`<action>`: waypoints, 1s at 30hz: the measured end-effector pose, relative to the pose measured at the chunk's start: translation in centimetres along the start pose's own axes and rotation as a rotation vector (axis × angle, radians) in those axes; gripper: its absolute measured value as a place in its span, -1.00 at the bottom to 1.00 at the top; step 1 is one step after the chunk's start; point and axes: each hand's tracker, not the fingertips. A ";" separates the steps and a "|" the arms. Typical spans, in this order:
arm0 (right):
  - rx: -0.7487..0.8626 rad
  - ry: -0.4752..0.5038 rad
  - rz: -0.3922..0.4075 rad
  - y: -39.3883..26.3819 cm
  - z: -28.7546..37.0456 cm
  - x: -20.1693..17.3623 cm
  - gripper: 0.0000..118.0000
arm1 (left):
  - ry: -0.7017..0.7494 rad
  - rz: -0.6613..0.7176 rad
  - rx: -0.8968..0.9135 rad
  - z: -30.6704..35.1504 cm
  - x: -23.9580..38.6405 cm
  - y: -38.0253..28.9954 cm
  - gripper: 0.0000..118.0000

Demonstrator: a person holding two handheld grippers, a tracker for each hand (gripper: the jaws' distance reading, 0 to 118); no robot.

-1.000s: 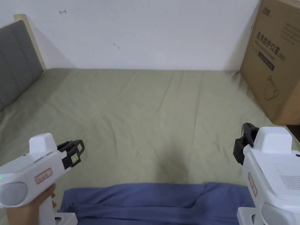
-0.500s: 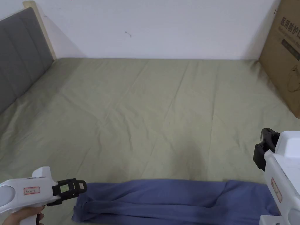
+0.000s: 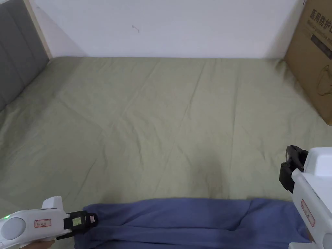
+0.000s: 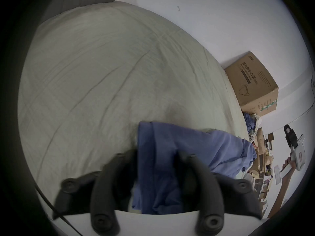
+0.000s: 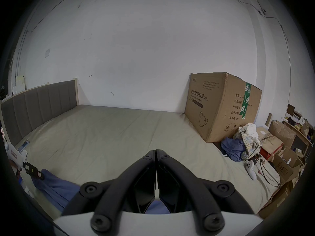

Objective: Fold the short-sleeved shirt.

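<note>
Two grippers are in your hands above a bed whose pale green sheet [image 3: 168,123] is creased with long diagonal wrinkles. Your blue shirt [image 3: 191,223] lies at six o'clock in the head view, along the near edge of the bed, gathered into a long band that runs from eight o'clock to four o'clock. Its cloth looks soft and matte, with rounded lengthwise folds and a doubled hem at its left end.

Your left gripper [image 4: 156,156] sits at that left end; in its own view the black jaws stand spread, one on each side of the shirt's edge, with the cloth hanging between them. You cannot tell from the blur whether either jaw touches it.

Your right gripper [image 5: 156,152] hovers at four o'clock in the head view, above the shirt's right end. Its curved black jaws are pressed together tip to tip with nothing between them.

At two o'clock a brown cardboard box [image 3: 313,55] with flat printed sides stands on the bed against the white wall. At ten o'clock is a grey padded headboard [image 3: 16,55] with vertical seams.
</note>
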 end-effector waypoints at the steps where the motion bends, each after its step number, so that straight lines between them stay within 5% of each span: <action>1: 0.001 -0.001 0.001 0.0 0.0 0.1 -1.00 | -0.034 0.004 -0.010 -0.1 0.2 -0.1 -0.68; 9: 0.009 -0.007 -0.016 0.4 0.2 1.6 -1.00 | 0.073 -0.135 0.097 2.3 3.5 -0.1 -0.89; 22: 0.048 -0.013 -0.050 0.7 1.4 3.9 -1.00 | 0.204 -0.118 0.171 9.9 3.2 2.2 -0.92; 30: 0.046 0.007 -0.062 0.5 1.9 4.9 -1.00 | 0.209 -0.229 0.106 7.8 13.2 1.2 -0.92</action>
